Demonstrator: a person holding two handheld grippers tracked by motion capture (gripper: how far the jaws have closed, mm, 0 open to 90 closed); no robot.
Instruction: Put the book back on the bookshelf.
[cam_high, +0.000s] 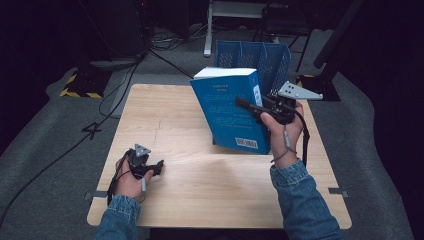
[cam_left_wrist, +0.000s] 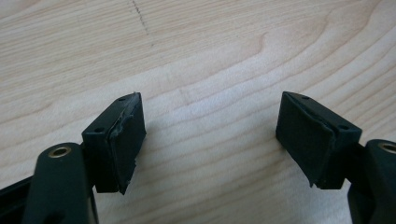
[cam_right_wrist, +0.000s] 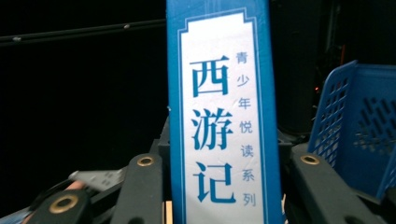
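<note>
- The right gripper (cam_high: 250, 106) is clamped on a blue book (cam_high: 232, 110), its jaws closed on the spine side, so the book is held up off the table (cam_high: 200, 175) with its back cover facing the camera.
- The book is tilted, its top leaning toward the left of the high view; its lower corner is close to the wood, though I cannot tell for sure whether it touches.
- In the right gripper view the spine (cam_right_wrist: 219, 116) stands upright between the two black jaws, blue with a white label and blue Chinese characters.
- A barcode sticker (cam_high: 246, 143) sits near the bottom edge of the back cover.
- Behind the book, at the far edge of the table, stands a blue plastic file rack (cam_high: 270, 57) with perforated walls; the same rack (cam_right_wrist: 359, 130) shows to the right of the spine in the right gripper view.
- The left gripper (cam_high: 159, 165) rests low over the near left part of the table, well apart from the book, held in the person's left hand (cam_high: 131, 181).
- In the left gripper view its jaws stand wide apart with nothing between them; one pad (cam_left_wrist: 125, 144) looks worn and frayed at its edge, and bare pale wood (cam_left_wrist: 210, 93) lies beneath.
- Both forearms wear denim sleeves (cam_high: 305, 200).
- Black cables (cam_high: 75, 145) trail over the grey floor to the left of the table.
</note>
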